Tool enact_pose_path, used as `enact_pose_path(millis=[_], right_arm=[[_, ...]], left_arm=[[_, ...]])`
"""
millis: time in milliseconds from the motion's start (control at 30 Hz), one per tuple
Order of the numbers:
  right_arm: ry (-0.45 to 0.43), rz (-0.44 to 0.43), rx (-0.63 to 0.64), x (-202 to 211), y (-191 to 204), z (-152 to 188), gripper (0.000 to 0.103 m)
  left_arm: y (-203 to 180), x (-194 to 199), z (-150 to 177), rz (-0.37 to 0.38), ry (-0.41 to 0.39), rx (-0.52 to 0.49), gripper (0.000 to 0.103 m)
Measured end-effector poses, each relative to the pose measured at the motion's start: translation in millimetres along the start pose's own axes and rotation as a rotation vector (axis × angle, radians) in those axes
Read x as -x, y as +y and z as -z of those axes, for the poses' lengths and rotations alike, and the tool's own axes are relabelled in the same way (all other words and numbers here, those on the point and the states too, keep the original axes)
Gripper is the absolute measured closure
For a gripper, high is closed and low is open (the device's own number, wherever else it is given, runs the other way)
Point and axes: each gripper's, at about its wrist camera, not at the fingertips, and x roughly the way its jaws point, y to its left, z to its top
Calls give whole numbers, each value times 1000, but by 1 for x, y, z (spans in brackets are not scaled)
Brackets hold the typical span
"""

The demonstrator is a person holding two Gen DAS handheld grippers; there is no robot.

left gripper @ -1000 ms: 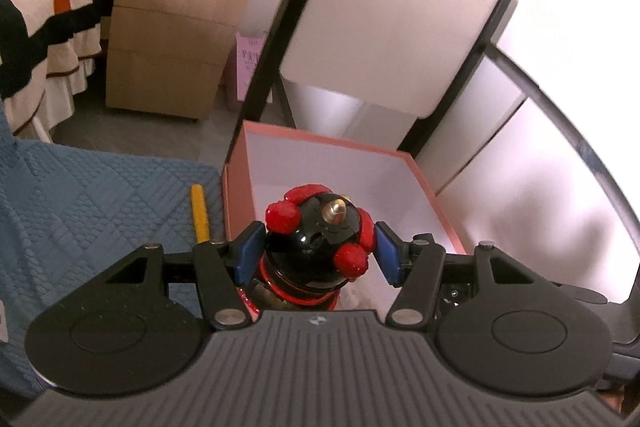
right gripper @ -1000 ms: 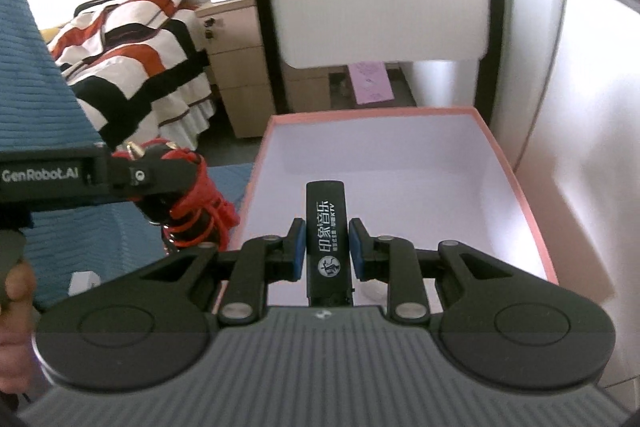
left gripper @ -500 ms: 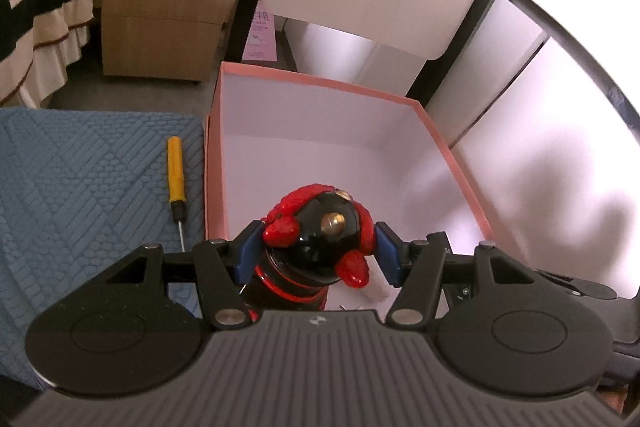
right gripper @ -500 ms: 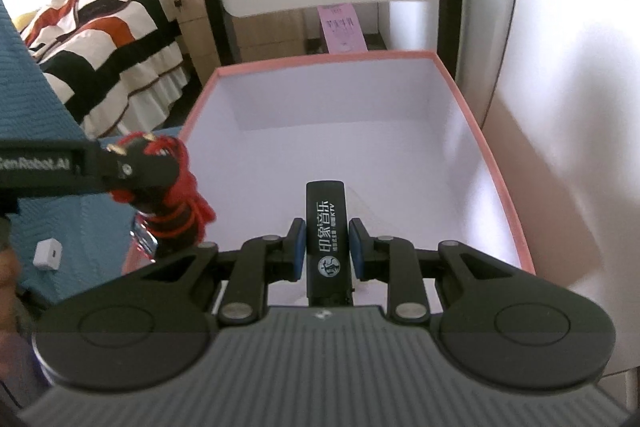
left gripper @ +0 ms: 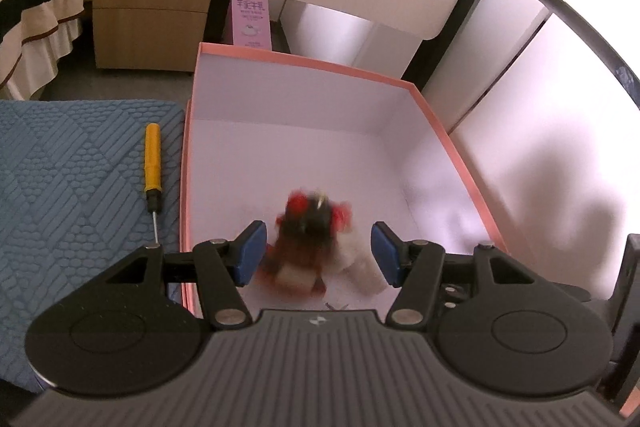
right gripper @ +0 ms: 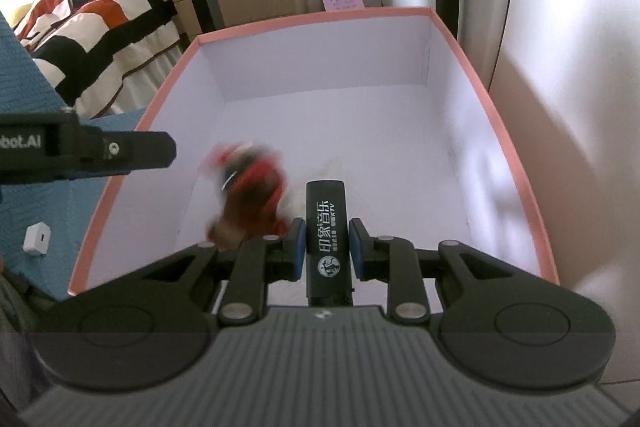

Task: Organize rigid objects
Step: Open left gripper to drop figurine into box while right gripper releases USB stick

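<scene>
Dropping items into the pink-rimmed box (right gripper: 516,155) is the step in hand. Left tool (left gripper: 318,253) hangs over the box's near left part with its blue pads (left gripper: 250,251) spread and clear of the red-and-black mini tripod (left gripper: 314,227), which shows blurred between and below them, apparently falling or just landed on the box floor; what the white blur beside it is, I cannot tell. Right tool (right gripper: 326,249) pinches a black lighter (right gripper: 326,227) upright between its pads, over the near middle of the box.

Judgement: bring the lighter low and to the bare floor right of the tripod before letting go, so it neither bounces nor strikes the tripod.

Box contents: the tripod and that white blur, otherwise bare white floor. Outside it, a yellow screwdriver (left gripper: 153,163) lies on the blue mat (left gripper: 60,167) near the box's left wall, and a small white adapter (right gripper: 37,239) lies on the same mat.
</scene>
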Motion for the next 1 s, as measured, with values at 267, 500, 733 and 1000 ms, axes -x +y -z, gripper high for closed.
enact_pose_path(millis=[267, 500, 733, 1000], right_arm=[[5, -3, -32, 0, -2, -3, 75], [-66, -14, -1, 27, 16, -16, 74], [-144, -40, 12, 61, 44, -31, 74], [-198, -65, 53, 86, 88, -46, 74]], left_arm=[[3, 9, -5, 13, -24, 10, 37], [5, 44, -14, 21, -102, 12, 37], [15, 94, -20, 21, -169, 1, 37], [35, 156, -23, 3, -242, 18, 37]])
